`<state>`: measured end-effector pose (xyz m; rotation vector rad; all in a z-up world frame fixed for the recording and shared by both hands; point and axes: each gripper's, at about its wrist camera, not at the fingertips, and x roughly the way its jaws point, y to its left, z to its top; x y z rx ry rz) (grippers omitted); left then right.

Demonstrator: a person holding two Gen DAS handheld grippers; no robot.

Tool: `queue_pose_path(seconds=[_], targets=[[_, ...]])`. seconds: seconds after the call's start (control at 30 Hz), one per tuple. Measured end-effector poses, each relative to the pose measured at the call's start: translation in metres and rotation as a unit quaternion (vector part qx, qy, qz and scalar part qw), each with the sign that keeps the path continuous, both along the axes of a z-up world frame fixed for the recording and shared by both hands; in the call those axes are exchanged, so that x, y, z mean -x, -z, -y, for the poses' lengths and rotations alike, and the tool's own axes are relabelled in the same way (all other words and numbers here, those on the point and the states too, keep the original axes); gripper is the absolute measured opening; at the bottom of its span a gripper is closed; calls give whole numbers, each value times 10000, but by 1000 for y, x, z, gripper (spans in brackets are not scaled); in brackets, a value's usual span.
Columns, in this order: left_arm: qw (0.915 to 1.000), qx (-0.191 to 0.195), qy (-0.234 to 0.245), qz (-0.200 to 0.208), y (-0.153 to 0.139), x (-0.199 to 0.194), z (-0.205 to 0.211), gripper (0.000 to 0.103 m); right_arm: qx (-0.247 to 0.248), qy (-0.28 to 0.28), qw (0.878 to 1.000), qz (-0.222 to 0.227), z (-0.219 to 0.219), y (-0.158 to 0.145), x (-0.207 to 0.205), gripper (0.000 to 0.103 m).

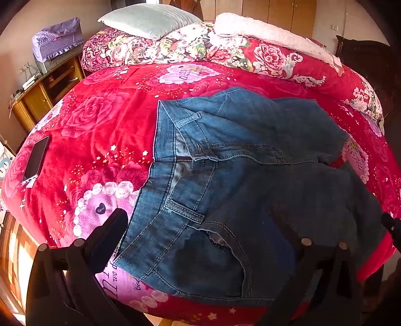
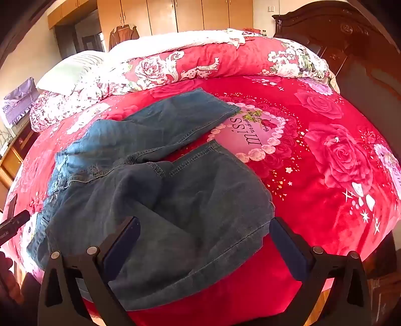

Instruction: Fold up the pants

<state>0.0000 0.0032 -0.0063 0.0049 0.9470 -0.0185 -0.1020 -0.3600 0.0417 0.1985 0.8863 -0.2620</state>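
Blue denim pants (image 1: 238,180) lie spread on the red floral bedspread (image 1: 105,135), waistband to the left, fly open. My left gripper (image 1: 200,235) is open and empty, hovering over the near waistband and hip. In the right wrist view the pants (image 2: 150,190) show their two short legs, hems pointing right. My right gripper (image 2: 204,235) is open and empty above the near leg's hem. The tip of the left gripper's finger shows at the left edge (image 2: 15,220).
A phone (image 1: 36,159) lies on the bed at the left. A pale pillow (image 1: 147,21) and rolled floral quilt (image 1: 225,47) lie at the far side. A wooden cabinet (image 1: 47,87) stands left of the bed, a dark headboard (image 2: 351,50) at the right.
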Motion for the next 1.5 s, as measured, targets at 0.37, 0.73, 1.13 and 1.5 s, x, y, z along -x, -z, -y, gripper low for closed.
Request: queue_pose_path(seconds=[0.37,0.73,1.13,1.5], targets=[[9997,-68,-82,-207,10,-8,-3,103,91,-110,9999,-70,-2,3,-6,103],[9990,24,-247,-371,22,-11,-16,103,51,-29,9999,-120,8,12,-9,103],[9986,35,-330,-421,22,-17,-18,103,31,-125,9998,-127,10,15,-15,103],[9978,-21,-547,-384,21,-20,-30,103,35,-38,9998,-179,20,18,-18,103]])
